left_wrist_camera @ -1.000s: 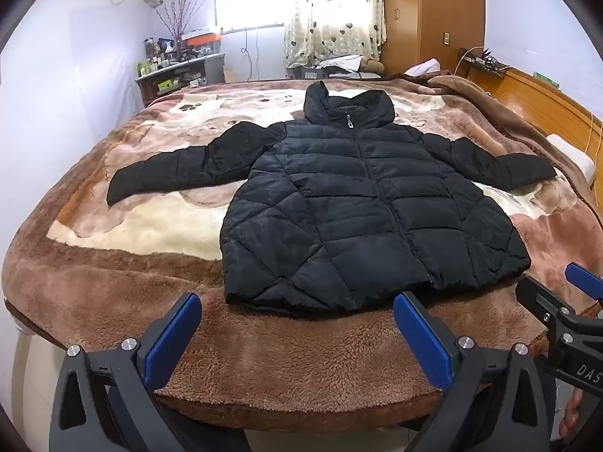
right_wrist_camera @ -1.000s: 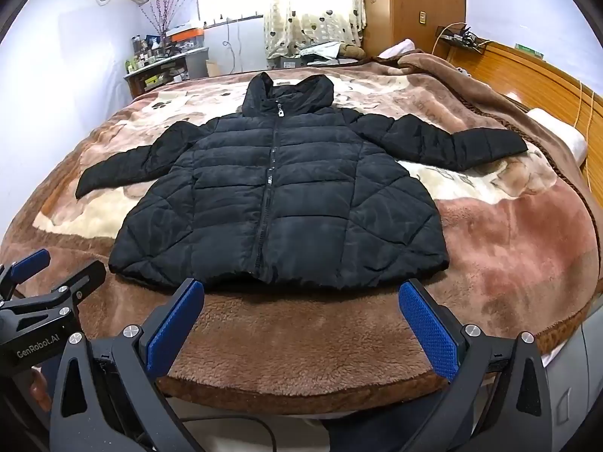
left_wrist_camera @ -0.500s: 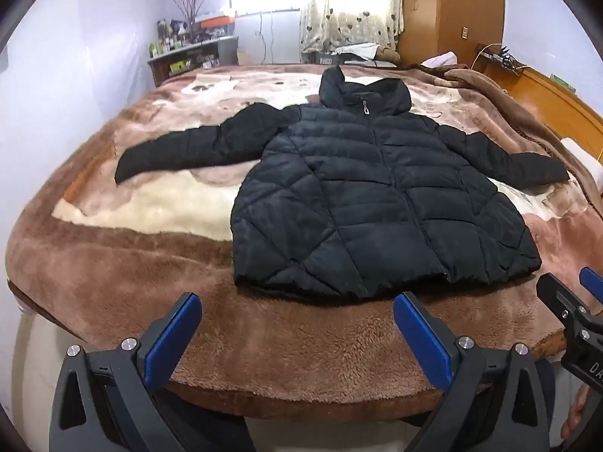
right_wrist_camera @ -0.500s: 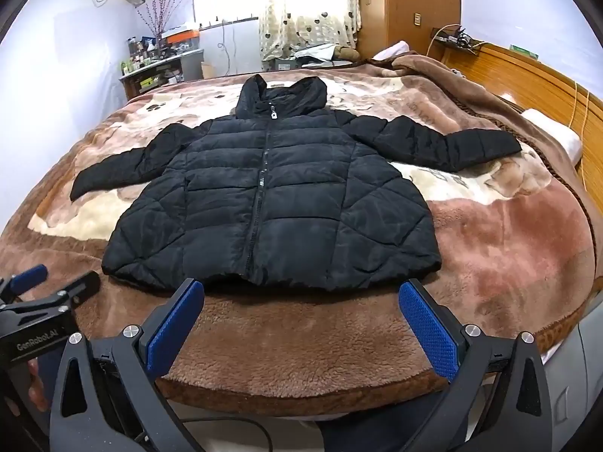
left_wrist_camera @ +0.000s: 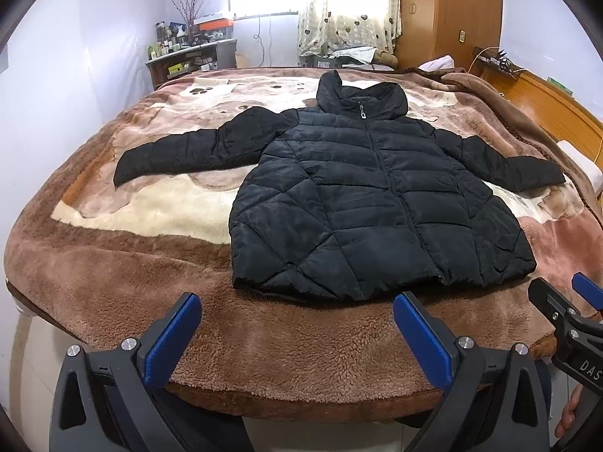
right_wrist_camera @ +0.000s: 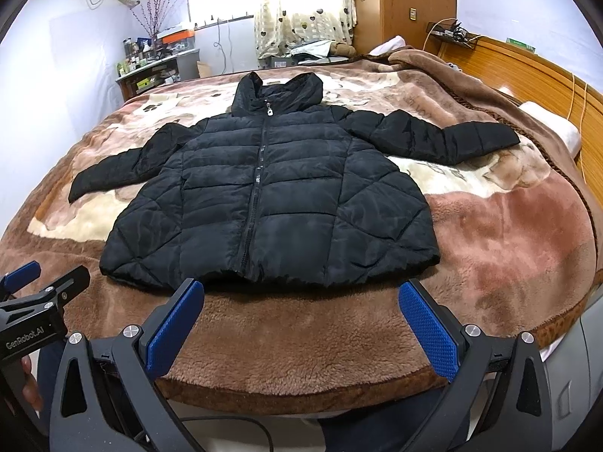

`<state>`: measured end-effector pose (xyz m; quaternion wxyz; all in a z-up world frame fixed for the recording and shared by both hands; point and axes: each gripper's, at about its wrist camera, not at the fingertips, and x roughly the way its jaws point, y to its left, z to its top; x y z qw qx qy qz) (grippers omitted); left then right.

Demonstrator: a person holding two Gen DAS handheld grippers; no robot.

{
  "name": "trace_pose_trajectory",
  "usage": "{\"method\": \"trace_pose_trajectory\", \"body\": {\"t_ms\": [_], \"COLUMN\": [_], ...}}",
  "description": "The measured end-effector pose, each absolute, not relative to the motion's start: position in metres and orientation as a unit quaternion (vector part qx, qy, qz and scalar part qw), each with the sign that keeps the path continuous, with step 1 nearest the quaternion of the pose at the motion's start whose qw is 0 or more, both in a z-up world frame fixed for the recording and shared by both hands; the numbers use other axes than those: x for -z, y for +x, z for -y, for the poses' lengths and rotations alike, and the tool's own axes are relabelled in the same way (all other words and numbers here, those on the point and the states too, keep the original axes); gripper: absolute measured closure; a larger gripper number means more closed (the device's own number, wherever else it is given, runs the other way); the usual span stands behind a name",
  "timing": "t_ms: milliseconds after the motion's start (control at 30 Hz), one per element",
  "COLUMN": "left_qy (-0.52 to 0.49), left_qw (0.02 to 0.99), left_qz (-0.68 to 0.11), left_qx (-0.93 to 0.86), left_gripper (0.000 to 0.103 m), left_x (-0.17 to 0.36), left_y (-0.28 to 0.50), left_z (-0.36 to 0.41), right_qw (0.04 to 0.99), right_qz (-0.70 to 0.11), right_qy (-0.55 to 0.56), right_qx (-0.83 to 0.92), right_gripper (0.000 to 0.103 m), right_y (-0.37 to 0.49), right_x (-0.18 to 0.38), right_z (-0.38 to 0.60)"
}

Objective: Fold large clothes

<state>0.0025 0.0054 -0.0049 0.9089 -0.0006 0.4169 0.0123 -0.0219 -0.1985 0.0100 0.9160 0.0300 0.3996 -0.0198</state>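
Hovering wide-jawed at six o'clock, the left gripper [left_wrist_camera: 294, 335] and right gripper [right_wrist_camera: 301, 320] face the flat, unfolded jacket [left_wrist_camera: 377, 207], ready to fold

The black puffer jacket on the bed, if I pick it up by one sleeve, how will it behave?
The black puffer jacket is quilted and puffy, so probably light for its bulk. It lies limp on the blanket, so it will likely droop. Its sheen suggests a slippery shell.
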Motion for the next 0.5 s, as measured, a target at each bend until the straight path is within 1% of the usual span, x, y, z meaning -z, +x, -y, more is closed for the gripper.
{"method": "trace_pose_trajectory", "body": {"t_ms": [500], "left_qy": [0.007], "left_qw": [0.913], "left_qz": [-0.408], "left_qx": [-0.011], "left_gripper": [0.0], "left_x": [0.0002], "left_y": [-0.0005], "left_z": [-0.0017], "right_qw": [0.92], "right_qz": [-0.391], "right_qy": [0.023], "right_qx": [0.01], "right_gripper": [0.0], "right_y": [-0.0239], "right_x": [-0.0131], "right_z": [0.1949]}}
